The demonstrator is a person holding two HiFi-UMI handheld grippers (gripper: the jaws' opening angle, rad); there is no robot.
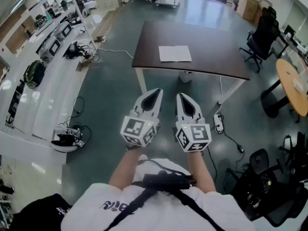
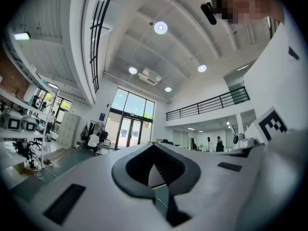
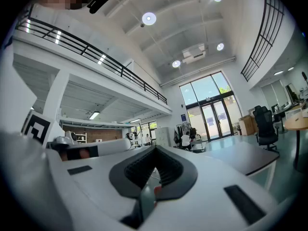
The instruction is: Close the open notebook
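Ahead of both sets of jaws and well apart from them stands a dark table (image 1: 211,57), and the open notebook (image 1: 175,53) lies flat on it, nearer its far-left part, with nothing else visible on the tabletop. Between the jaws and the table's near edge there is only bare grey-green floor; a power strip (image 1: 219,123) with its cord lies on the floor to the right of the right jaws, by a white table leg. Further right are a black office chair (image 1: 262,37) and a round wooden table (image 1: 291,83); far to the left run white benches (image 1: 53,76) with tangled cables (image 1: 72,131) at their foot. The left gripper (image 1: 153,97) and right gripper (image 1: 184,102) are held side by side in front of the person's chest, close but not touching, pointing roughly level toward the table. Each has its jaws pressed together with nothing between them. The table's near edge is unobstructed, with open floor along it.
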